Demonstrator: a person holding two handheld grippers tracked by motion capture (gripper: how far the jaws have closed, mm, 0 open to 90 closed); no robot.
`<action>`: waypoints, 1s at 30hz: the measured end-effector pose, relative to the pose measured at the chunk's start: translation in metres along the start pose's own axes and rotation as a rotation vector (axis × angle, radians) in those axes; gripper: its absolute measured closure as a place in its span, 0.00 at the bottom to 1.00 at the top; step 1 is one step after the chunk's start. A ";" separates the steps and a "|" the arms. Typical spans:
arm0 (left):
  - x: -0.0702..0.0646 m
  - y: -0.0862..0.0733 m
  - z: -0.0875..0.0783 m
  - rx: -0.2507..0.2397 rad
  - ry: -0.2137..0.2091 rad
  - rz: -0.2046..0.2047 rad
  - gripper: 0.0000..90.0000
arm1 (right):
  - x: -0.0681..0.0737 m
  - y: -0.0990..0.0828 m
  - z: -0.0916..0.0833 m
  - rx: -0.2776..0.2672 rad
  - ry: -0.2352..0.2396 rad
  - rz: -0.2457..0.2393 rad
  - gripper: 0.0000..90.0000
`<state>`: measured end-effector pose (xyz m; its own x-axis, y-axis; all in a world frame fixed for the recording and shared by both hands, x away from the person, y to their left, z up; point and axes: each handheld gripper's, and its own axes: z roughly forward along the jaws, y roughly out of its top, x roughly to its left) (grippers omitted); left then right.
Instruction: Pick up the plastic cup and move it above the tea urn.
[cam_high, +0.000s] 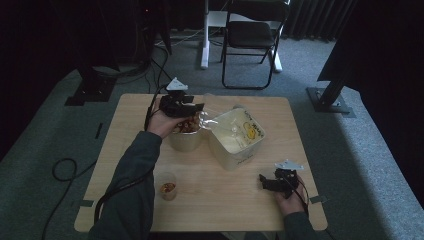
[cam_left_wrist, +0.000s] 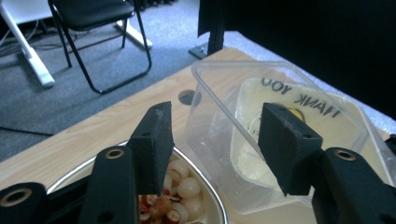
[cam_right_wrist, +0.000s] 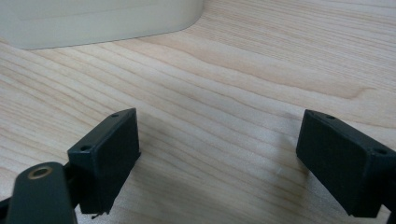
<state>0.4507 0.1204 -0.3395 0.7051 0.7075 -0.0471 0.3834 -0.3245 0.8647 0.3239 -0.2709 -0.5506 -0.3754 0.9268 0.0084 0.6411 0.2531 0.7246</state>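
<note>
My left gripper (cam_high: 196, 109) hovers over a pale bowl (cam_high: 185, 139) of white and red food pieces at the table's middle back. A person's hand holds it. Its jaws stand apart in the left gripper view (cam_left_wrist: 217, 116), and a clear plastic tub (cam_left_wrist: 224, 121) lies tilted just beyond them, leaning into a cream bin (cam_high: 235, 150) lined with a printed bag (cam_left_wrist: 303, 100). The left pad shows a gap to the tub, so nothing is gripped. The bowl (cam_left_wrist: 212, 200) sits under the left jaw. My right gripper (cam_high: 264, 181) rests open near the front right, over bare wood (cam_right_wrist: 219, 126).
A small clear cup (cam_high: 167, 186) with red bits stands near the front edge of the wooden table (cam_high: 125, 165). The cream bin's wall (cam_right_wrist: 93, 18) lies ahead of the right gripper. A black chair (cam_high: 250, 35) and stand bases (cam_high: 330, 97) are on the carpet behind.
</note>
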 end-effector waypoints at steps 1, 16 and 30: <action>0.001 0.000 -0.002 -0.005 0.000 -0.005 0.50 | 0.000 0.000 0.000 0.000 0.000 -0.001 0.14; 0.019 -0.015 -0.021 0.001 0.028 -0.029 0.48 | 0.000 0.000 0.000 0.000 0.000 -0.001 0.14; 0.031 -0.047 -0.046 -0.008 0.053 -0.064 0.47 | 0.000 0.000 0.000 0.000 0.000 -0.001 0.14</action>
<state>0.4271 0.1860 -0.3583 0.6465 0.7591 -0.0762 0.4217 -0.2723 0.8649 0.3239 -0.2709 -0.5506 -0.3760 0.9266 0.0076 0.6408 0.2541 0.7244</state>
